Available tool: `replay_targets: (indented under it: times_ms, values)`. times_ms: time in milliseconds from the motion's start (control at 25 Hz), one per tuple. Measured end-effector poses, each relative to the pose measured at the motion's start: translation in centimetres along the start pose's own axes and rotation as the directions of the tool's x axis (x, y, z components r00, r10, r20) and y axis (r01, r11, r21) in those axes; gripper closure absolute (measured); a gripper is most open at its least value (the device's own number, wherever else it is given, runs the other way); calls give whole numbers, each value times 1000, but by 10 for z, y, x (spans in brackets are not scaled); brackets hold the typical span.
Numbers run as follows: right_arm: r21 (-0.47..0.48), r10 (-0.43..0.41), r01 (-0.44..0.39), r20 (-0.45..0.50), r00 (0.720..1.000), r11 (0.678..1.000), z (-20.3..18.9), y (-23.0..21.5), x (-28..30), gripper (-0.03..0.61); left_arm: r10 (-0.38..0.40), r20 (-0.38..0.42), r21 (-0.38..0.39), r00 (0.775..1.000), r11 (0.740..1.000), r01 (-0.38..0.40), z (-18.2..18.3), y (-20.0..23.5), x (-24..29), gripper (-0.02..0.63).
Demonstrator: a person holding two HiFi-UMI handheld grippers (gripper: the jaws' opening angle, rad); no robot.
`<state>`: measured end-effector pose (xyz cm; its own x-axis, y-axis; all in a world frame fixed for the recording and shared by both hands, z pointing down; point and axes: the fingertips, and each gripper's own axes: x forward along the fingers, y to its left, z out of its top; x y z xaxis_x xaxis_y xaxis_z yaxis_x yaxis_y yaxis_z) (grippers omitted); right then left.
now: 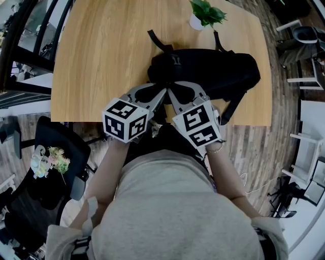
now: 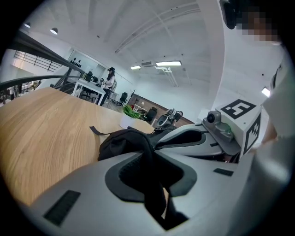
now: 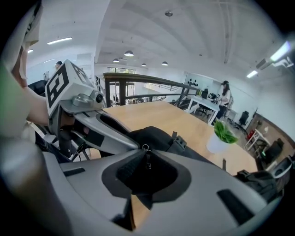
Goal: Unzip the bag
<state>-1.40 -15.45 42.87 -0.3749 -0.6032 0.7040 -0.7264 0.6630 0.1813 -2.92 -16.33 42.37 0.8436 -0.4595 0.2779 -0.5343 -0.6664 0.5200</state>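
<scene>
Bag point(image 1: 213, 71): black woven cloth, matt, soft creases.
Zipper pull point(image 3: 146, 156): small metal piece, dull sheen.
Surface point(image 1: 101, 61): light wood, smooth, satin finish.
Left hand-held gripper point(image 2: 152, 143), right hand-held gripper point(image 3: 146, 150): grey plastic shells, matt, smooth.
Pads point(image 3: 127, 169): dark, ribbed, rubbery look.
Pot point(image 1: 196, 21): white, smooth.
Floor point(image 1: 254, 147): wood-look planks.

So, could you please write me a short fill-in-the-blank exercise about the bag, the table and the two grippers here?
The bag lies on a ____ table.
Behind it stands a green plant in a ____ pot.
The right gripper is shut on the bag's ____ pull.
The left gripper is shut on a fold of the bag's ____ fabric.
Missing words: wooden; white; zipper; black.
</scene>
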Motion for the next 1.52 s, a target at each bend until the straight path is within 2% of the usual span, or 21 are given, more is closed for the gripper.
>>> replay_targets:
  times_ms: [160, 240, 440, 520, 600, 640, 880, 1080, 1200, 1400, 1440, 1520]
  values:
    - [26, -20, 19, 26, 999, 999, 2, -1, -8, 531, 0, 1, -2, 1000, 1000, 0, 0, 0, -1, 537]
    - [45, -42, 40, 34, 999, 998, 1, -4, -13, 569, 3, 0, -4, 1000, 1000, -3, 0, 1, -2, 537]
    - [107, -54, 49, 40, 998, 993, -10, -9, -18, 569, 4, 1, -3, 1000, 1000, -4, 0, 2, -2, 537]
    - [138, -36, 29, 54, 998, 990, -10, -9, -17, 557, 3, 1, -3, 1000, 1000, -3, 0, 1, -3, 537]
    - [168, 2, -12, 60, 998, 986, -7, -8, -13, 486, 3, -1, -3, 1000, 1000, -3, 0, 1, -2, 537]
    - [180, 22, -33, 60, 998, 983, -6, -7, -9, 476, 3, -1, -2, 1000, 1000, -3, 0, 1, -2, 537]
    - [217, 103, -110, 43, 994, 970, -7, -7, 3, 463, 0, -5, 14, 1000, 1000, 0, -1, 0, -1, 537]
    - [210, 176, -174, 9, 984, 962, -10, 0, 10, 519, -8, -13, 25, 1000, 1000, 9, -2, 0, -2, 540]
    - [246, 188, -182, 3, 982, 952, -14, -1, 14, 520, -14, -13, 22, 1000, 1000, 15, -2, -1, 0, 541]
    - [259, 150, -148, 12, 989, 954, -14, -3, 9, 529, -7, -10, 14, 1000, 1000, 7, -3, 0, 0, 541]
    - [259, 131, -131, 15, 991, 957, -13, -5, 7, 563, -3, -8, 9, 1000, 1000, 4, -3, 1, -1, 541]
    - [271, 109, -113, 28, 994, 956, -14, -8, 3, 566, -1, -6, -1, 1000, 1000, 1, -4, 3, -2, 541]
